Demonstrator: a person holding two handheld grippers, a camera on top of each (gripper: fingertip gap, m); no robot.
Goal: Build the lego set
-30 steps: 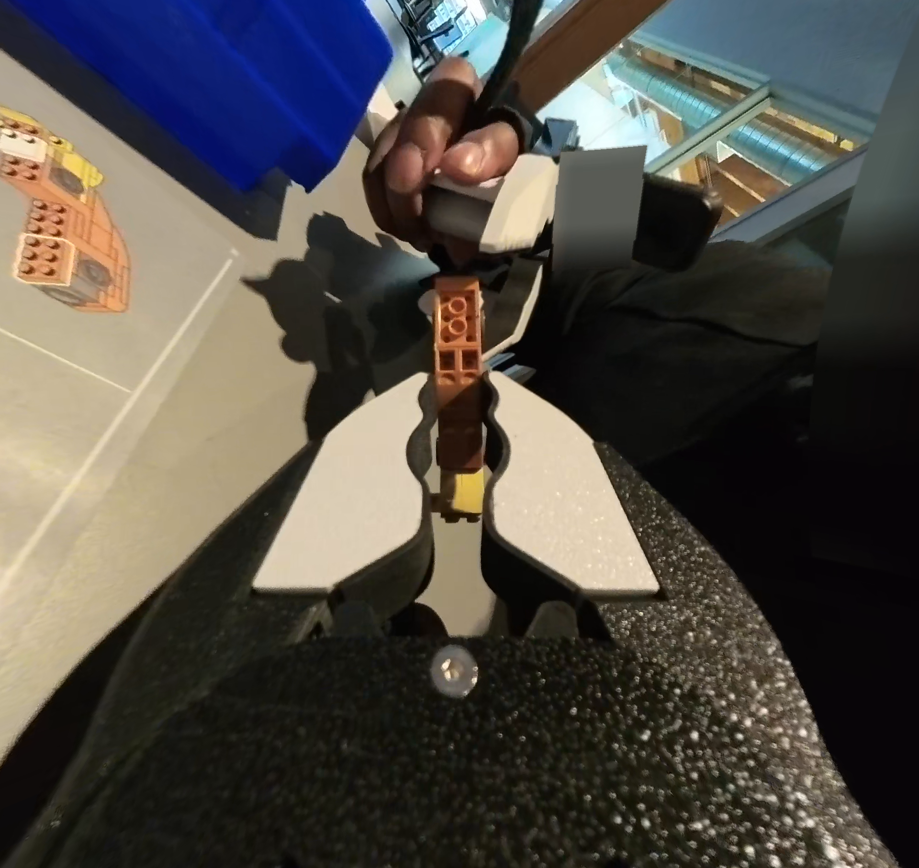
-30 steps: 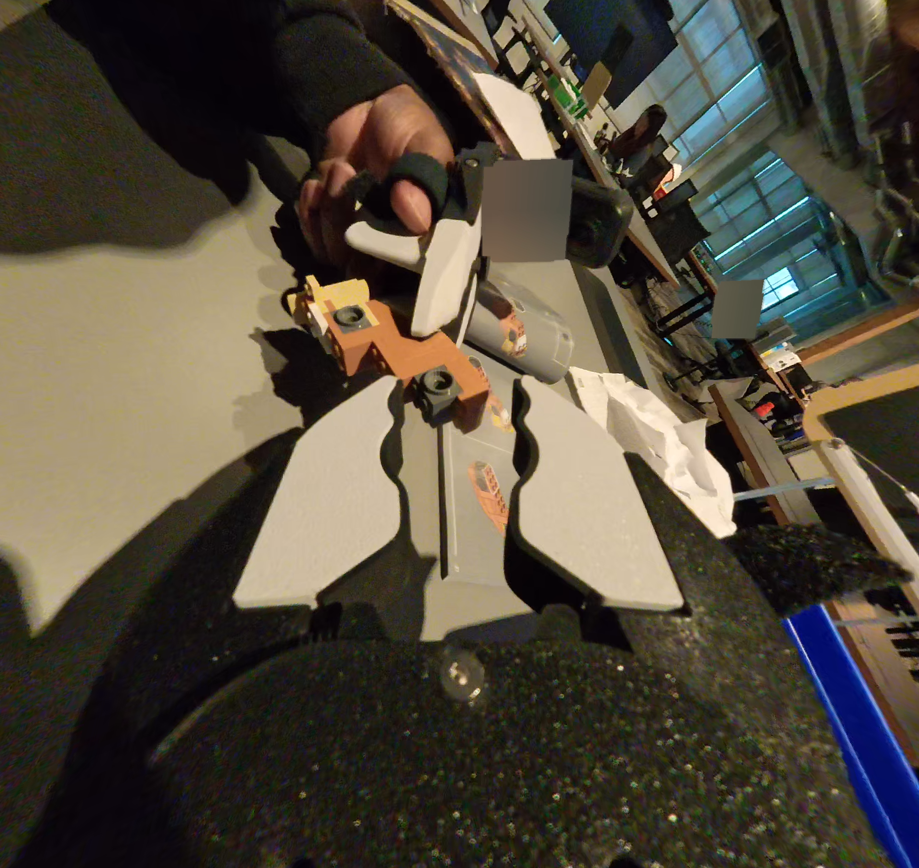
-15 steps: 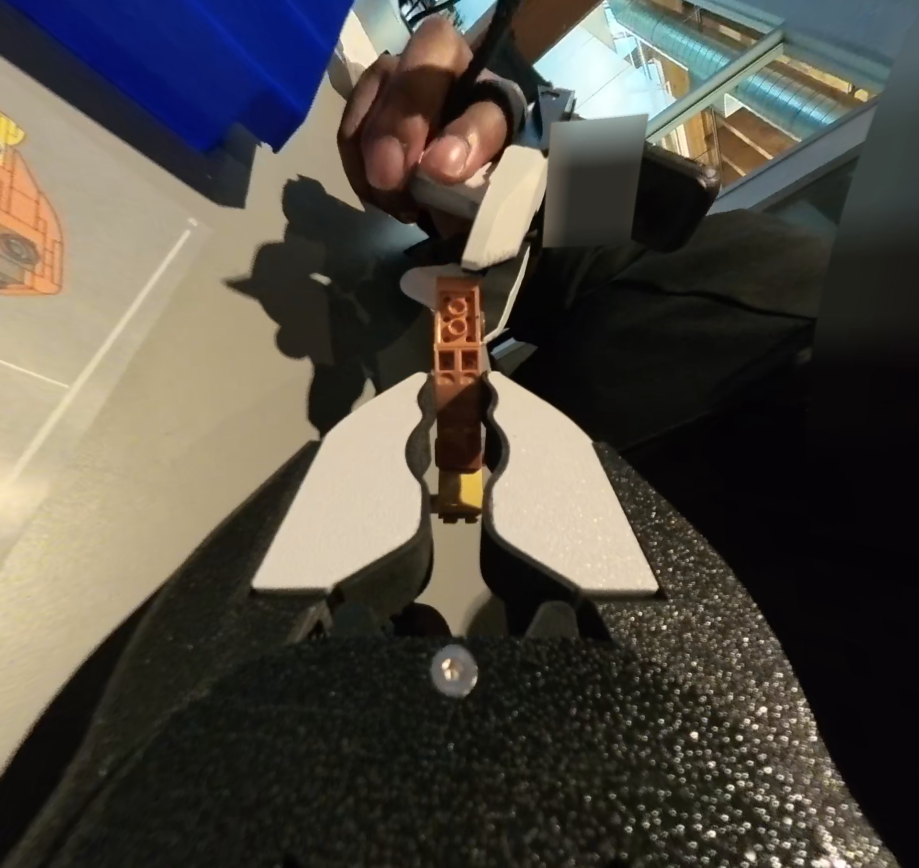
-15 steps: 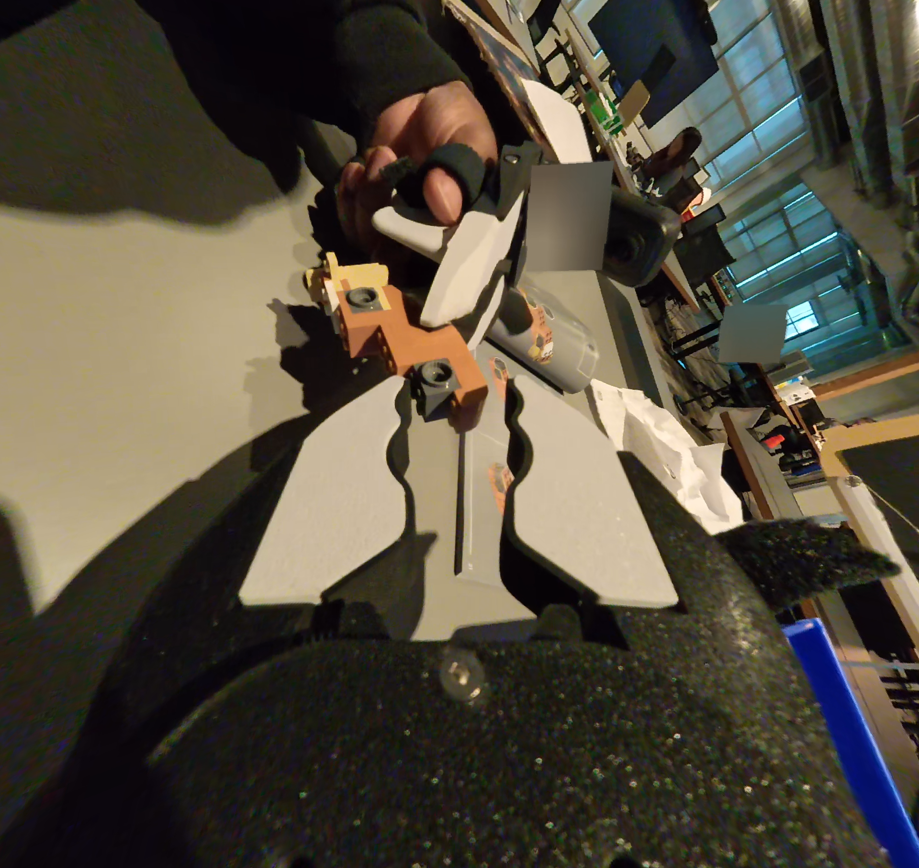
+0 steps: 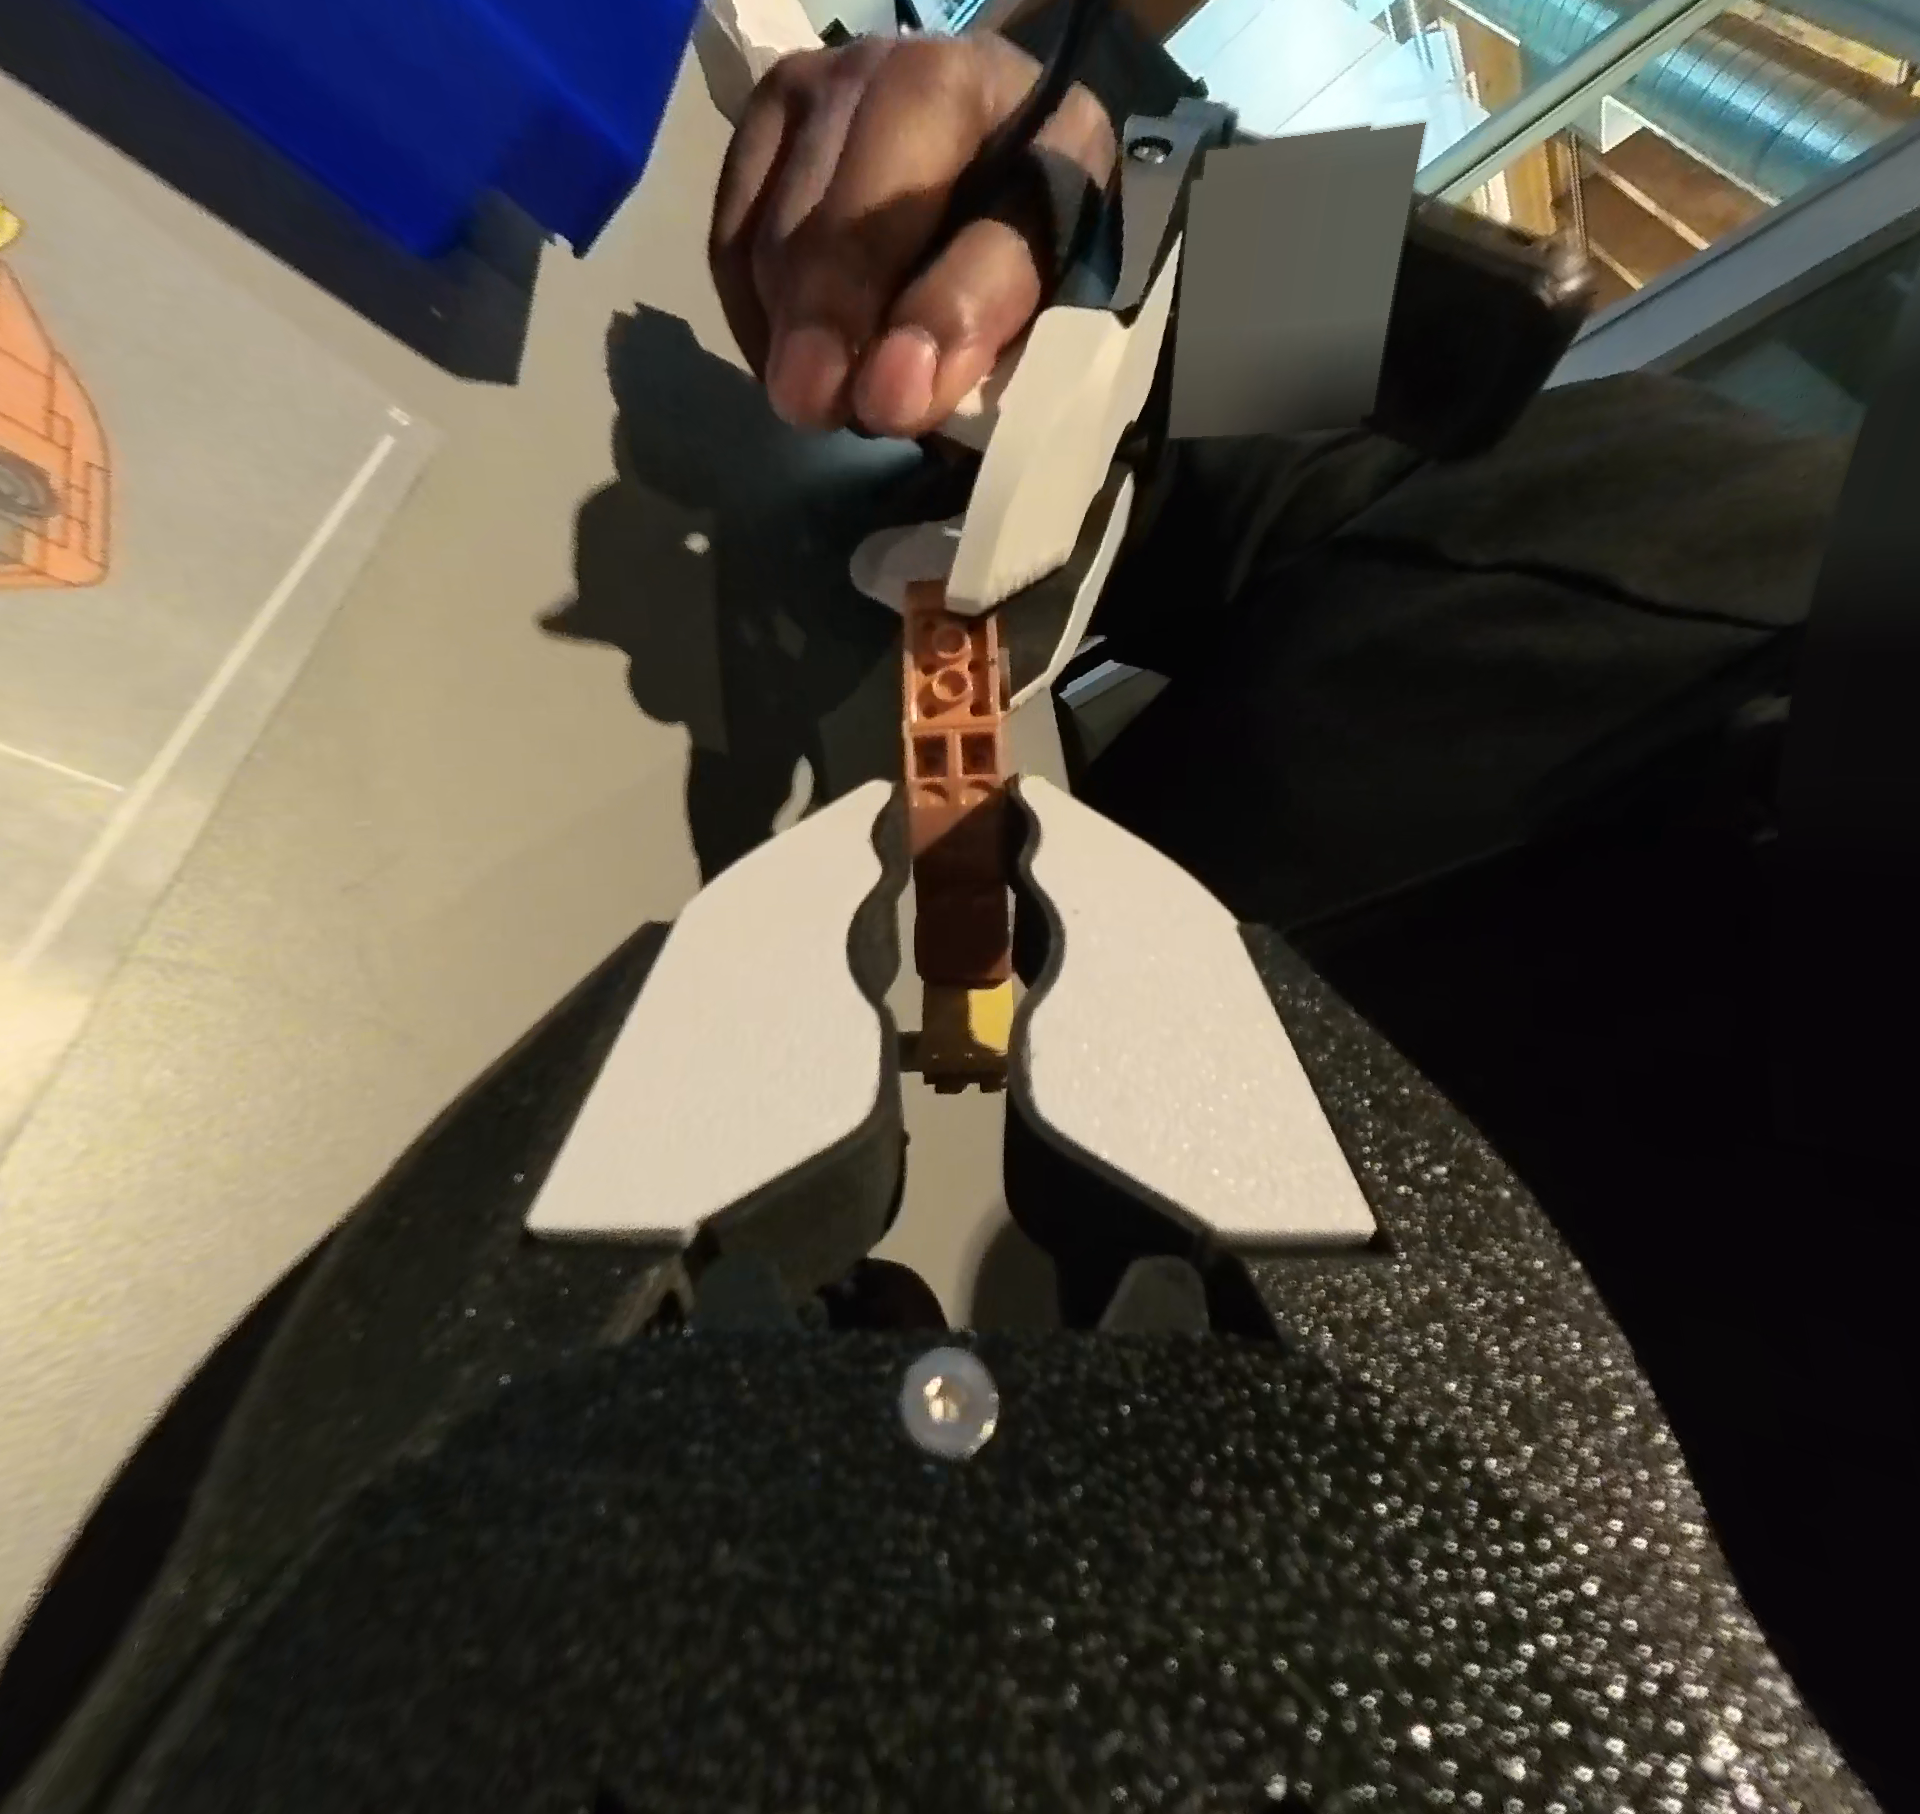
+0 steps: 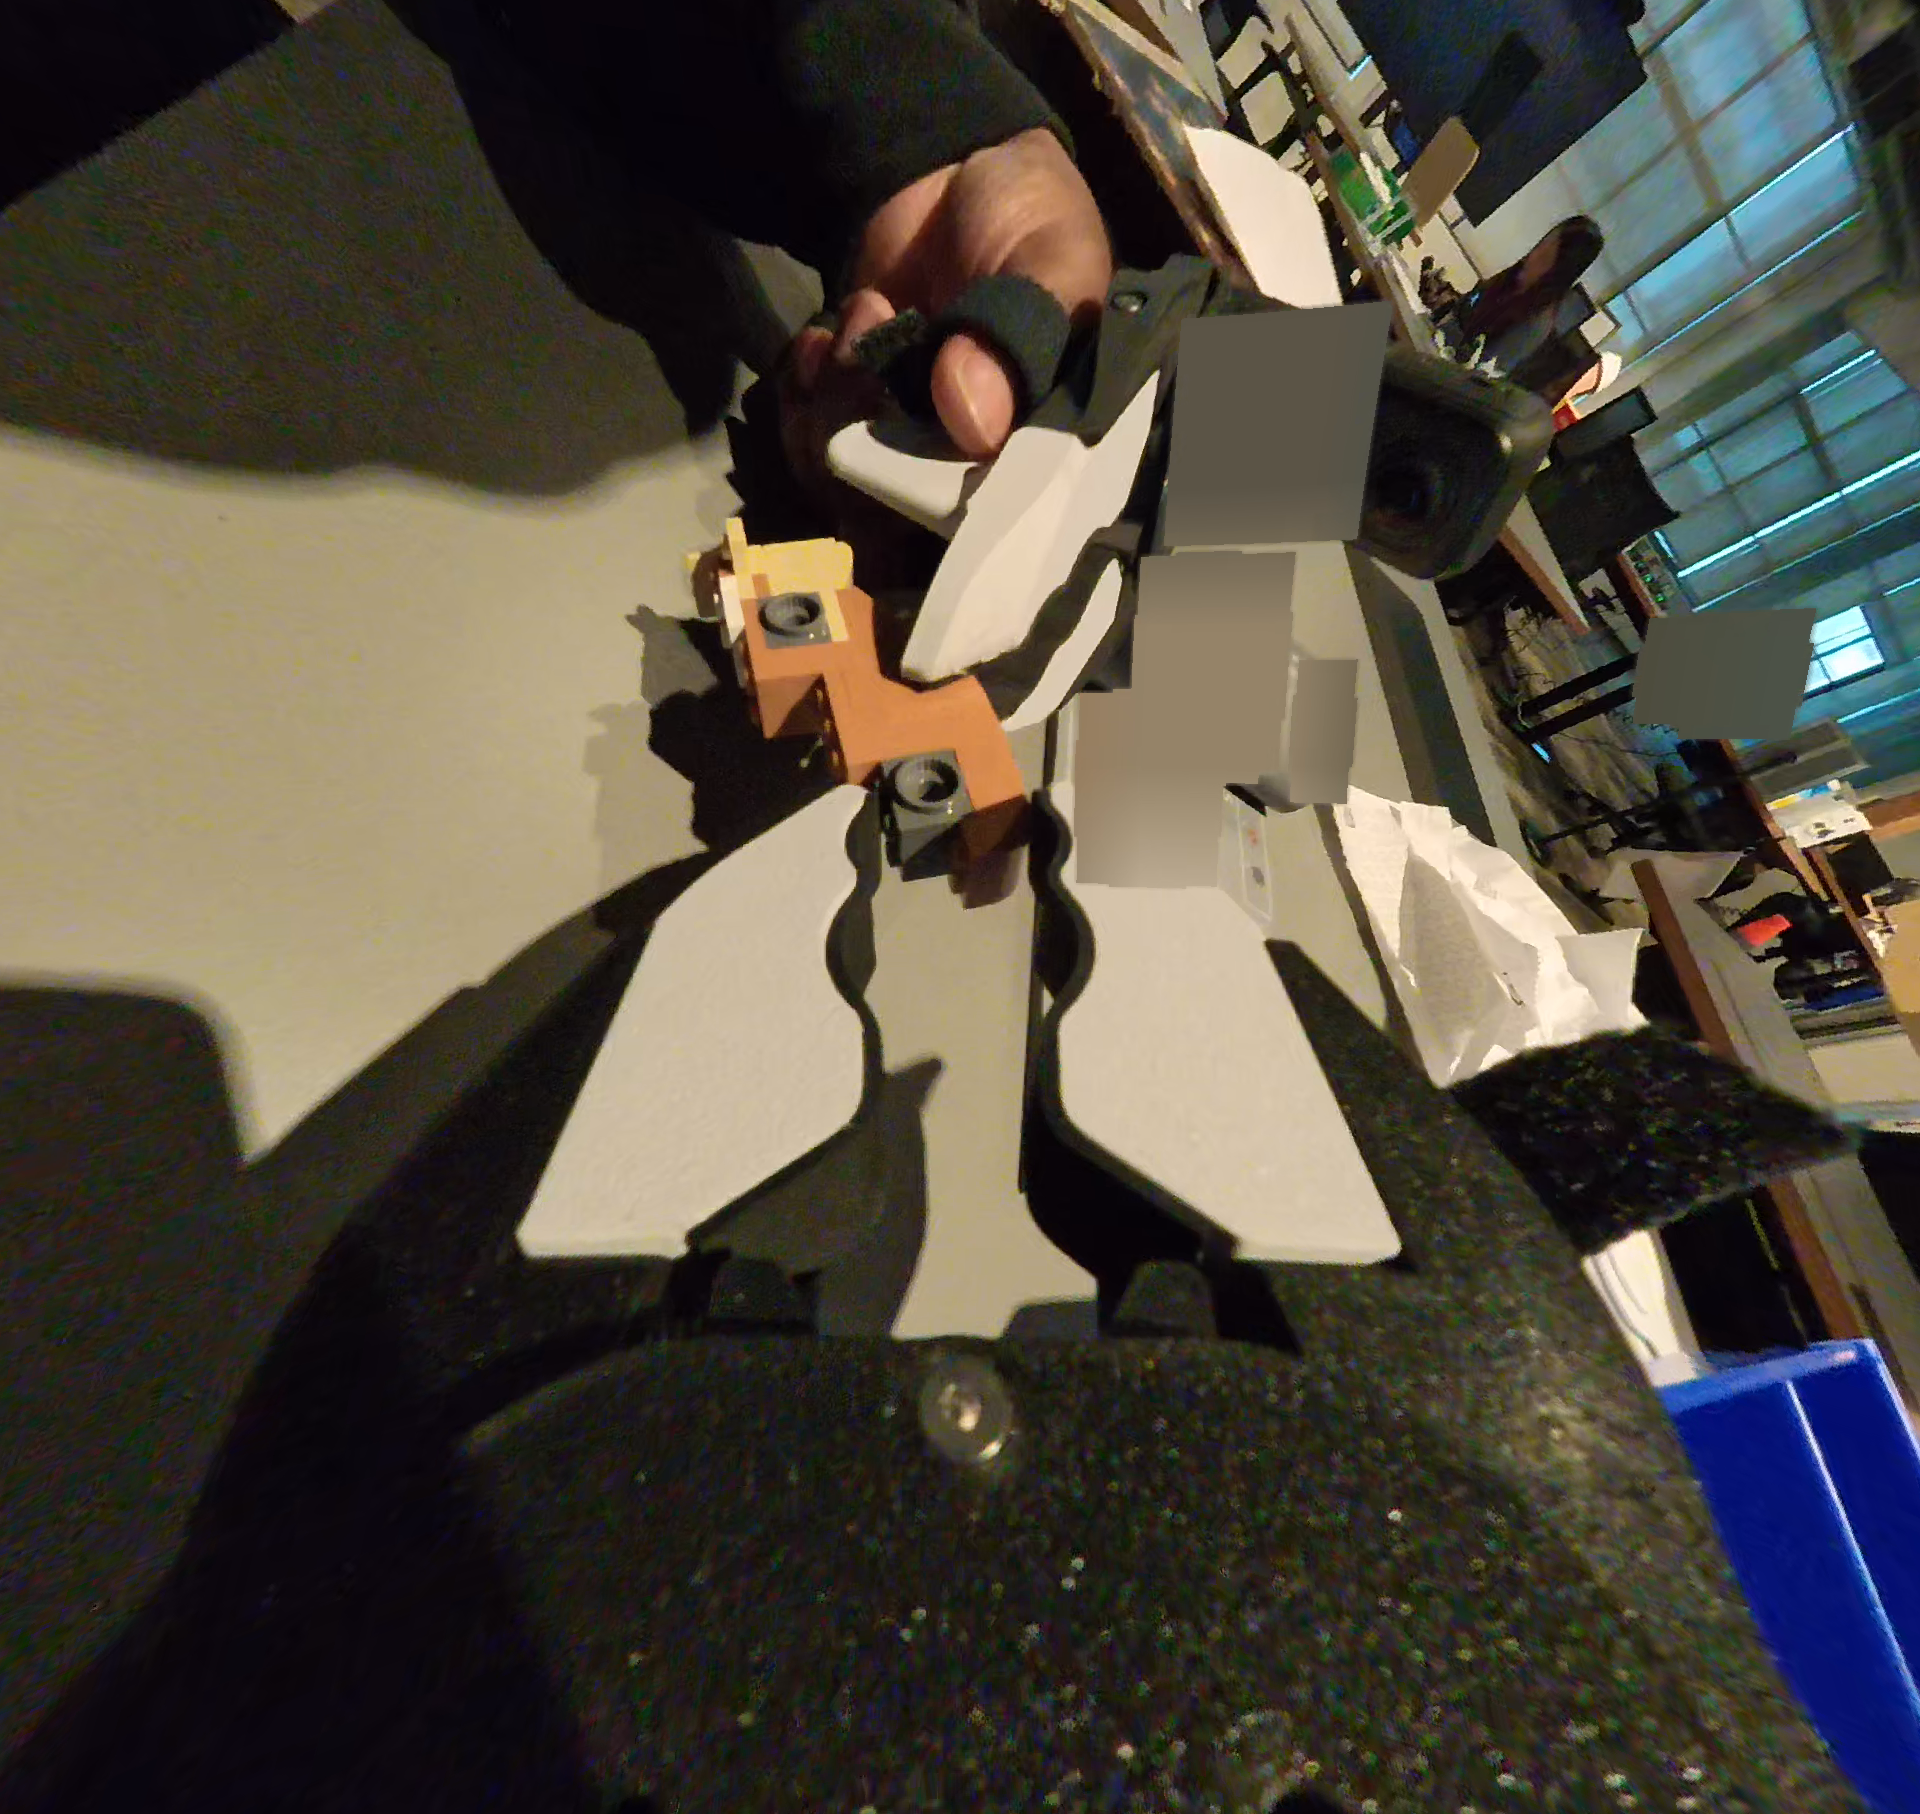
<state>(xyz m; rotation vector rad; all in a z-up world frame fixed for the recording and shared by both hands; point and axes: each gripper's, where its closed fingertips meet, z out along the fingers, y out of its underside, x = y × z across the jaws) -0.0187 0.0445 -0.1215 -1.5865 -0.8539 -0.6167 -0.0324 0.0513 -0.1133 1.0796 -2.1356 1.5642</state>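
Note:
A brown lego assembly with a yellow end is held in the air over the grey table. My left gripper is shut on its middle. In the right wrist view the same assembly shows two dark grey round-holed pieces and a tan and yellow far end. My right gripper is closed on the near end with one grey piece. The right gripper also shows in the left wrist view, coming in from above onto the assembly's far end. The left gripper shows in the right wrist view, held by a hand.
A blue bin stands at the table's far left, beside an instruction sheet with an orange picture. In the right wrist view, crumpled white paper lies to the right and a blue bin sits low right. A dark sleeve is behind. Left and right tips are no more than a few centimetres apart.
My right gripper's fingers have narrowed onto the end of the assembly. The two grippers have come closer together. The left gripper has kept its hold.

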